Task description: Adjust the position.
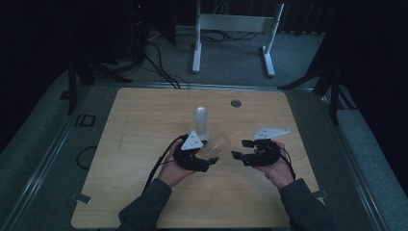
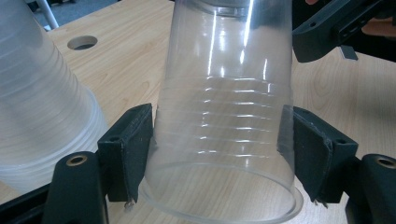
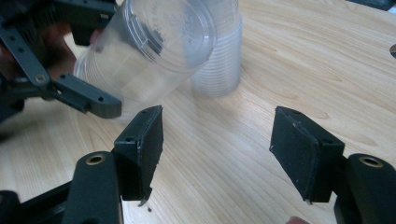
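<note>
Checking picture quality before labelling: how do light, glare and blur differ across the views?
High view: dim and bluish, table lit, surroundings dark. Left gripper view: bright, white glare streaks on the held cup. Right gripper view: well lit, the tilted cup looks slightly smeared.

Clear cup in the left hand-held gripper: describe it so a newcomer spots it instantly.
On the wooden table, just in front of the upright stack of clear cups, the left hand-held gripper clamps one single clear cup. Unlike the standing stack, it lies tilted on its side, off the table.
</note>
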Action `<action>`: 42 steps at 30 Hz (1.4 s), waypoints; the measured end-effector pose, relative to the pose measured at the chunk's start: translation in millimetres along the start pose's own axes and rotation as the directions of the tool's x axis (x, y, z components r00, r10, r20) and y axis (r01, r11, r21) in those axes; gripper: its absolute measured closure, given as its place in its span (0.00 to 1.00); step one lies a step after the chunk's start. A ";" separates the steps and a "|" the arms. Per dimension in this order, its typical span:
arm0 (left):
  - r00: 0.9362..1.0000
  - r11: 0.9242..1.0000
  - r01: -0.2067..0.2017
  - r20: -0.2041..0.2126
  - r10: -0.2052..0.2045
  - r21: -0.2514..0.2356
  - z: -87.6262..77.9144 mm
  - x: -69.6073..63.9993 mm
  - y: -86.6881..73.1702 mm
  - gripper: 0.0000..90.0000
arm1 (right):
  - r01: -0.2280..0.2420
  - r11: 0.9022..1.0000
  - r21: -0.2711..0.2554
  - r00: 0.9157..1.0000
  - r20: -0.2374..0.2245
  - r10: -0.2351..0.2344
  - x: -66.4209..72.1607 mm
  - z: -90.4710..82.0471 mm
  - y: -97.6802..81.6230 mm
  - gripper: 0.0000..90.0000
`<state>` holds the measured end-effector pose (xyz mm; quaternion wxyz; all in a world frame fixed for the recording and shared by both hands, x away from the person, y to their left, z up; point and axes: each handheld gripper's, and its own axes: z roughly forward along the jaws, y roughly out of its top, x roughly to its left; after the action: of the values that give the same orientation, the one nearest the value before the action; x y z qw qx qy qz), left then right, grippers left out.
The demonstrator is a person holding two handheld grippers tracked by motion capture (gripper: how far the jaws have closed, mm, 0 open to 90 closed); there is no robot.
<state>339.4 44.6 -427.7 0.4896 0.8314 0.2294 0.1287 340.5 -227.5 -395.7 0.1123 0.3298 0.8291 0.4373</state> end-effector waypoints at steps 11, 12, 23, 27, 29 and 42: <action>0.999 0.999 -0.034 0.012 0.033 0.032 -6.3 4.1 6.9 0.31 | 0.080 0.995 0.052 0.996 0.023 -0.081 1.9 -5.0 6.9 0.39; 0.999 0.999 -0.036 0.016 0.035 0.034 -7.4 5.2 7.8 0.31 | 0.083 0.995 0.056 0.996 0.021 -0.084 1.9 -5.4 7.5 0.39; 0.997 0.997 -0.050 0.060 0.047 0.060 -13.1 12.3 14.7 0.31 | 0.134 0.986 0.094 0.990 0.018 -0.137 3.6 -9.2 13.6 0.43; 0.996 0.996 -0.058 0.070 0.053 0.072 -13.5 13.4 15.7 0.31 | 0.153 0.983 0.103 0.988 0.017 -0.156 4.3 -10.8 15.5 0.44; 0.995 0.995 -0.065 0.076 0.059 0.078 -13.6 14.0 16.5 0.31 | 0.163 0.980 0.113 0.986 0.018 -0.166 4.0 -11.2 16.5 0.44; 0.990 0.985 -0.111 0.103 0.098 0.131 -12.1 13.3 19.6 0.31 | 0.215 0.965 0.152 0.976 -0.004 -0.217 6.8 -11.6 19.8 0.45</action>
<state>350.5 52.3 -404.9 0.4347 0.8790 0.1696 0.0980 338.7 -222.7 -372.4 0.1392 0.2479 0.8901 0.3562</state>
